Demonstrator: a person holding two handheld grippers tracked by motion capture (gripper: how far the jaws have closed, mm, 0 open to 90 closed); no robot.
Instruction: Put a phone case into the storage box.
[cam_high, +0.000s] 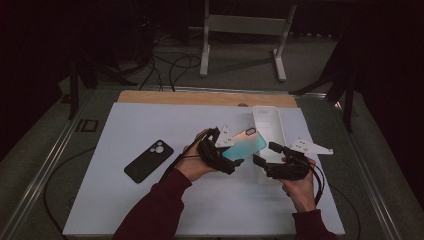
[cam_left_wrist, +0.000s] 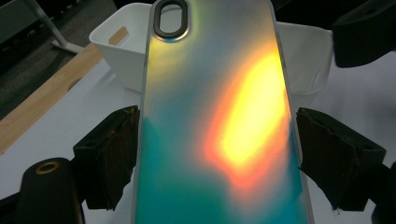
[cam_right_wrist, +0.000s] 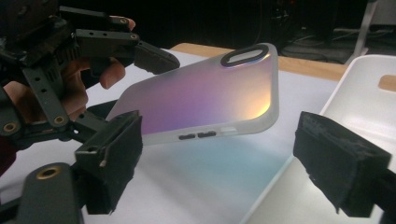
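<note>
White table mat (cam_high: 150, 200) lit, room dark. Iridescent phone case (cam_high: 245, 145) is clamped edgewise by left gripper (cam_high: 220, 150), held above mat beside white bin (cam_high: 267, 120). Right gripper (cam_high: 265, 156) jaws spread, nothing held.

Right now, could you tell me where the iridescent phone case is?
The iridescent phone case is held above the table's middle in the high view, gripped by the left tool, just left of the white bin.

Dim, dark surroundings beyond the lit white table (cam_high: 150, 200). Orange-yellow glare across the case (cam_left_wrist: 219, 130) between the left jaws. Near jaw pads soft, slightly blurred.
</note>
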